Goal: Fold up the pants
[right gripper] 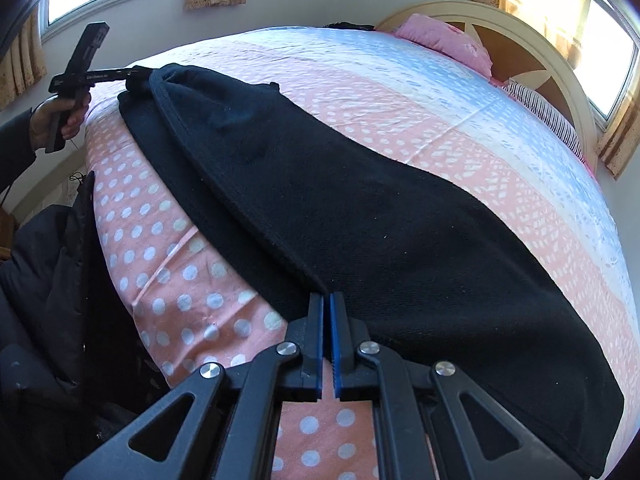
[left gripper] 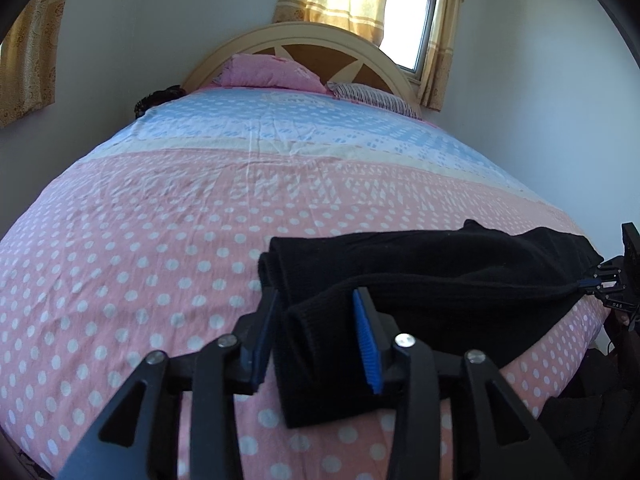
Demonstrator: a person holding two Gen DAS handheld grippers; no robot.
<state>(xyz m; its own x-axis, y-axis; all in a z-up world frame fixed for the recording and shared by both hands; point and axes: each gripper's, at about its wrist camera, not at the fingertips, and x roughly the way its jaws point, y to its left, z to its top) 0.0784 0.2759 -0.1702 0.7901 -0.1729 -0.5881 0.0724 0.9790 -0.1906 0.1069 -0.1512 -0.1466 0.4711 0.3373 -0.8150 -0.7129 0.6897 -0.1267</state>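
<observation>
Black pants (right gripper: 360,216) lie lengthwise near the bed's front edge, one half folded over the other. In the left wrist view the pants (left gripper: 440,276) run to the right. My left gripper (left gripper: 316,300) is open, its blue-padded jaws astride the cuff end of the pants. My right gripper (right gripper: 326,300) is shut on the pants' folded edge at the other end. It also shows at the far right of the left wrist view (left gripper: 592,280). The left gripper shows far off in the right wrist view (right gripper: 136,76), at the pants' end.
The bed (left gripper: 160,220) has a pink polka-dot and blue sheet. A pink pillow (left gripper: 268,72) and a striped pillow (left gripper: 372,96) lie by the headboard (left gripper: 320,36). Dark clothing (right gripper: 48,264) sits off the bed's edge. Windows with yellow curtains are behind.
</observation>
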